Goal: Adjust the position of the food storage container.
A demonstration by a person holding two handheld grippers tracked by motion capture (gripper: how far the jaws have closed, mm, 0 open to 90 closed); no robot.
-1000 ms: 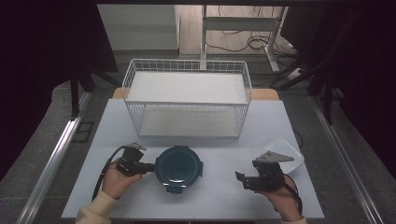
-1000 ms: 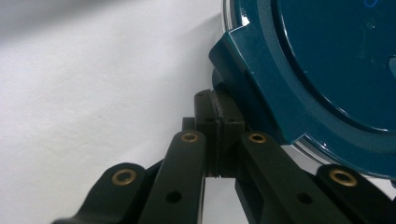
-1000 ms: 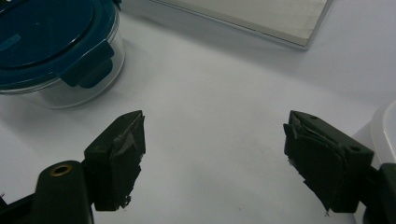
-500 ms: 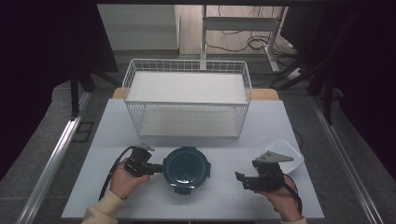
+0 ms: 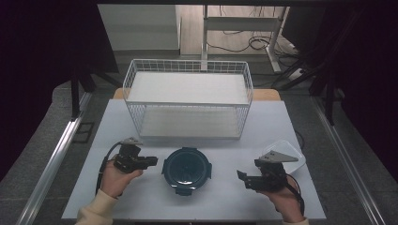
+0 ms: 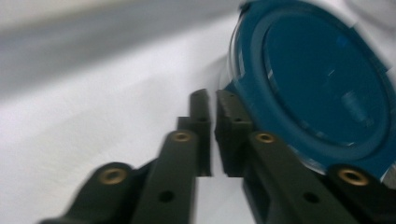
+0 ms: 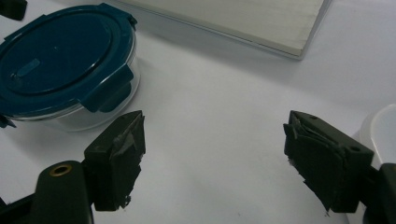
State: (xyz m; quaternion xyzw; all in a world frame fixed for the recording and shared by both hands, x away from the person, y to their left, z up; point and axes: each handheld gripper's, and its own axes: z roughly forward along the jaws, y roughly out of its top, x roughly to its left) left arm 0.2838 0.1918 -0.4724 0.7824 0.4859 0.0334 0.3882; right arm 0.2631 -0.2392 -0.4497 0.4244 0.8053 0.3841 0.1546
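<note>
Dim room, grey floor (image 5: 56, 122), cables (image 5: 244, 44), dark side curtains (image 5: 42, 47).

— What is the container (image 7: 70, 88) made of?
— Clear glass walls, it seems, under a glossy blue plastic lid (image 5: 187, 167) with a smooth top.
— And the table (image 5: 155, 197)?
— Matt, smooth and white.
— The basket (image 5: 187, 101)?
— Thin white wire, coated; a flat matt board (image 7: 243, 18) lies in it.
— The grippers?
— Matt black plastic with brass-looking insets; the right gripper (image 7: 212, 158) has rough, worn pads (image 7: 126, 144). The box (image 5: 287, 151) by it looks like translucent plastic.
</note>
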